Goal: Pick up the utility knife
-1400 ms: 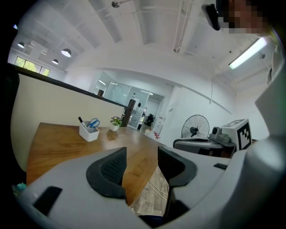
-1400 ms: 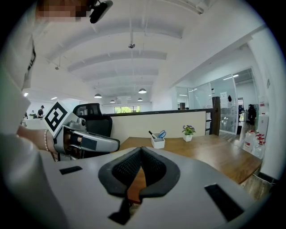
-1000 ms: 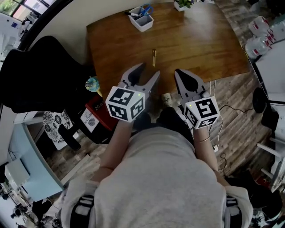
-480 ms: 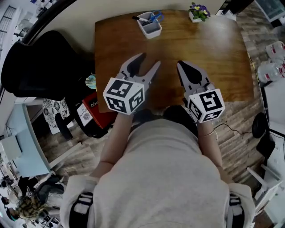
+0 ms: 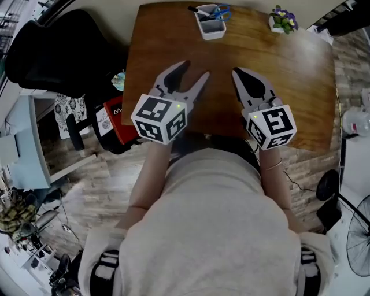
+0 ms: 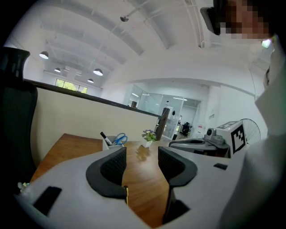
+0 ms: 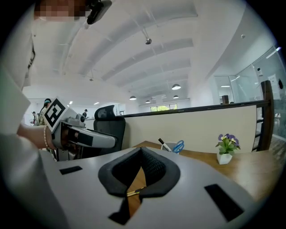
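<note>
Both claws held out over the near half of a wooden counter, marker cubes toward the body. Left claw at 11 o'clock in the head view, spread wide. From the left gripper view, left claw with only bare wood between its two dark pads. Right claw at 1 o'clock in the head view, closed to a point. From the right gripper view, right claw with pad tips pressed together and nothing gripped, only a small slot open lower down.

Utility knife flat on the counter, seen only as a thin yellow-and-black sliver at 7 o'clock of the left claw's gap, tight against the lower edge of the left pad. Glimpsed again as a yellowish strip through the right claw's slot, utility knife. Hidden in the head view, so exact spot under the claws hard to tell.

Along the counter's far edge: a white pen cup at 12 o'clock, holding blue-handled scissors and a black marker; a small potted plant at 1 o'clock. Off the counter at 10 o'clock, a black office chair. At 9 o'clock on the floor, a red box.
</note>
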A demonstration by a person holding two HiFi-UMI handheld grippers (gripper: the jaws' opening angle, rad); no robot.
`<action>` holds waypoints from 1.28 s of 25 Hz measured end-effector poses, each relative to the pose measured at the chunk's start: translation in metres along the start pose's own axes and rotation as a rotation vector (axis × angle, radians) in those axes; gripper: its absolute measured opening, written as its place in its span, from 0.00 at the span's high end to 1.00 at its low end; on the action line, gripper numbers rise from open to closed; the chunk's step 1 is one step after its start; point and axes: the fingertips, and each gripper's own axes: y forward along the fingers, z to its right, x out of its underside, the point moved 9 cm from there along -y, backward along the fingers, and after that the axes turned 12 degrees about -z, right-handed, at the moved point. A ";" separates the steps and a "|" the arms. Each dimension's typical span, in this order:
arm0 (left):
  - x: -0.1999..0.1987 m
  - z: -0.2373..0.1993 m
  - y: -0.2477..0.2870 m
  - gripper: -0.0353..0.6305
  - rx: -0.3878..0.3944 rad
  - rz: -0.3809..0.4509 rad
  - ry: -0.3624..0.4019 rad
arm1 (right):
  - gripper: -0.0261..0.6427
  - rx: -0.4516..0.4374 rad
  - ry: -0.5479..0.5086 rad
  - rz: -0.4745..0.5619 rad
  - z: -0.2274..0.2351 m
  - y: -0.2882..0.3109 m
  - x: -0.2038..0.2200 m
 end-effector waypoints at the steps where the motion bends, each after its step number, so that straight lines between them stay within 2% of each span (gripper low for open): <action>1: 0.003 -0.001 -0.001 0.62 -0.015 -0.005 -0.009 | 0.94 -0.018 -0.001 -0.002 0.000 0.003 0.000; 6: 0.016 -0.007 -0.006 0.62 -0.057 -0.033 -0.043 | 0.94 -0.094 -0.013 -0.016 -0.008 0.017 0.003; 13: 0.019 -0.017 -0.006 0.62 -0.059 -0.064 -0.045 | 0.94 -0.117 -0.011 -0.032 -0.011 0.031 0.004; 24: 0.011 -0.030 -0.004 0.62 0.039 -0.141 0.010 | 0.94 -0.031 0.067 -0.041 -0.017 0.037 0.004; 32: 0.011 -0.036 0.004 0.62 0.054 -0.188 0.048 | 0.94 0.035 0.116 -0.055 -0.016 0.031 0.015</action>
